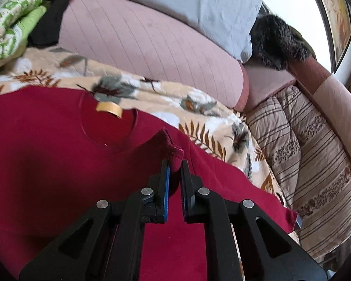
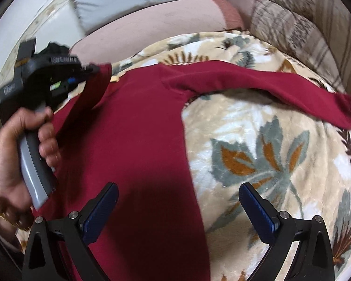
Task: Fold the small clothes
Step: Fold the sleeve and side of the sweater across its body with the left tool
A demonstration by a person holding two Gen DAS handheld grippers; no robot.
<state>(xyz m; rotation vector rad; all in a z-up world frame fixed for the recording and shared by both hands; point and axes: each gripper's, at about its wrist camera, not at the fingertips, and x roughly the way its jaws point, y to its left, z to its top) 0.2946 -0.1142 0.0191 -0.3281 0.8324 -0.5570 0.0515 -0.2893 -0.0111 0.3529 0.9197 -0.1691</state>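
A dark red long-sleeved top (image 1: 46,154) lies face up on a floral blanket (image 1: 152,93), its round neck and tan label (image 1: 109,109) showing. My left gripper (image 1: 174,164) is shut on a folded-up cuff or edge of the red top (image 1: 173,147), held over the chest. In the right wrist view the left gripper (image 2: 91,68) holds red cloth lifted at upper left. The red top (image 2: 138,140) spreads below, one sleeve (image 2: 269,89) stretched right. My right gripper (image 2: 178,192) is open and empty above the top's right side edge.
A pink sofa backrest (image 1: 152,42) and a grey-blue pillow (image 1: 198,4) lie behind the blanket. A striped brown quilt (image 1: 315,152) lies to the right. A green patterned cushion (image 1: 9,23) and black cloth (image 1: 53,4) sit at far left. A dark furry item (image 1: 278,39) rests on the sofa arm.
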